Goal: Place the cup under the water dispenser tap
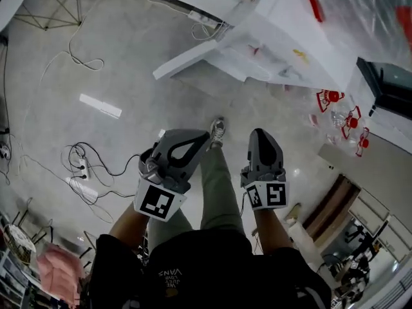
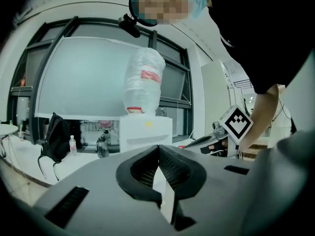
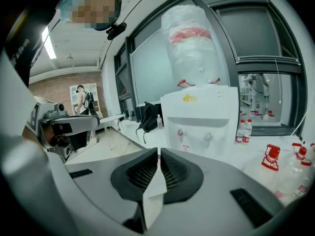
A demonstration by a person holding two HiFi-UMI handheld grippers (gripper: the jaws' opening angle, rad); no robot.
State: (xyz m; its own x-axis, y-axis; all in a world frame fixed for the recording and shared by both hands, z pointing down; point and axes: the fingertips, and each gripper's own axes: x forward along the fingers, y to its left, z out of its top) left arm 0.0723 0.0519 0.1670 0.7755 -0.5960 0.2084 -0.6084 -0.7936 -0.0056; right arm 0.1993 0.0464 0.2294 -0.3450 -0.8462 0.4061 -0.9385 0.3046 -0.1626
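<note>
The white water dispenser (image 3: 202, 122) stands ahead with a big clear bottle (image 3: 192, 43) upside down on top. Its two taps (image 3: 181, 132) show on the front panel. The left gripper view shows the same dispenser (image 2: 145, 132) farther off, and from the head view it is the white box (image 1: 270, 40) at the upper right. I see no cup in any view. My left gripper (image 2: 158, 149) is shut and empty, held over the floor (image 1: 187, 141). My right gripper (image 3: 159, 152) is also shut with nothing in it, beside the left one (image 1: 261, 139), pointing toward the dispenser.
Cables (image 1: 84, 159) and a power strip (image 1: 100, 105) lie on the floor at the left. Clear bottles with red labels (image 1: 341, 118) sit on the floor right of the dispenser. A black backpack (image 2: 55, 136) rests on a low ledge. Small water bottles (image 3: 243, 129) stand by the window.
</note>
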